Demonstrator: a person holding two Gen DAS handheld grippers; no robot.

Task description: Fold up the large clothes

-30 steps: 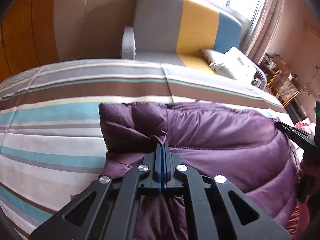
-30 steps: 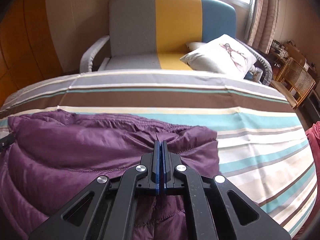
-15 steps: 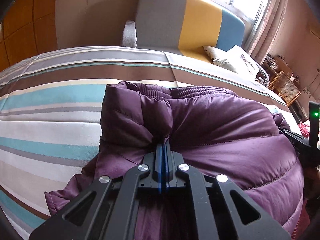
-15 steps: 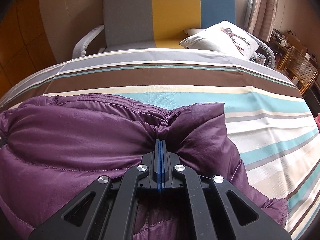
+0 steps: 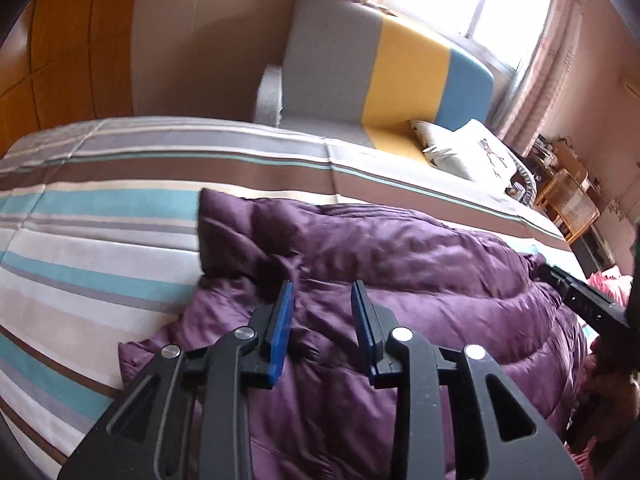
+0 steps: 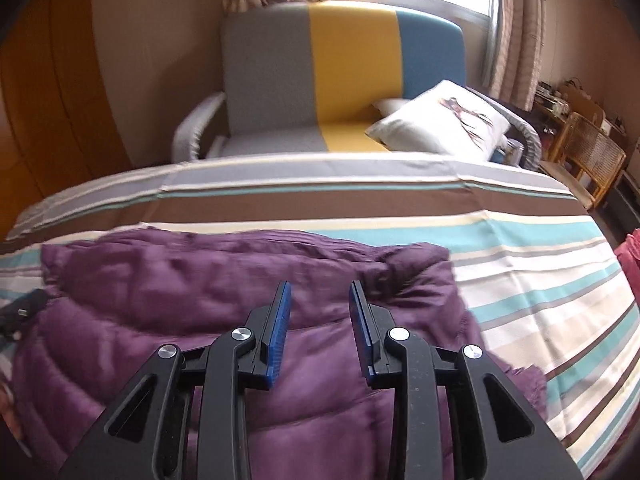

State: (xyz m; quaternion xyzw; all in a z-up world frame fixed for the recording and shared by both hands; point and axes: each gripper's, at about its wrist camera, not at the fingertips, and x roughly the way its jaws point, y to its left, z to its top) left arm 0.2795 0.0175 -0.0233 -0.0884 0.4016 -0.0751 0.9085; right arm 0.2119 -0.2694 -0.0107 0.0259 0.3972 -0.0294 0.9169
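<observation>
A purple padded jacket (image 5: pixel 400 280) lies folded over on the striped bed; it also shows in the right wrist view (image 6: pixel 192 300). My left gripper (image 5: pixel 323 292) is open and empty, just above the jacket's near left part. My right gripper (image 6: pixel 320 292) is open and empty above the jacket's right part, near its folded corner (image 6: pixel 416 264). The right gripper's body (image 5: pixel 580 300) shows at the right edge of the left wrist view. The left gripper's tip (image 6: pixel 24 308) shows at the left edge of the right wrist view.
The striped bedspread (image 6: pixel 540 288) covers the bed around the jacket. A grey, yellow and blue armchair (image 6: pixel 344 80) with a white pillow (image 6: pixel 440 124) stands behind the bed. A wicker chair (image 6: pixel 588 156) is at the right. Pink cloth (image 6: pixel 630 260) lies at the right edge.
Both grippers were shut on the jacket's edge and have let go; they now stand open. The jacket's fold has dropped flat onto the bed.
</observation>
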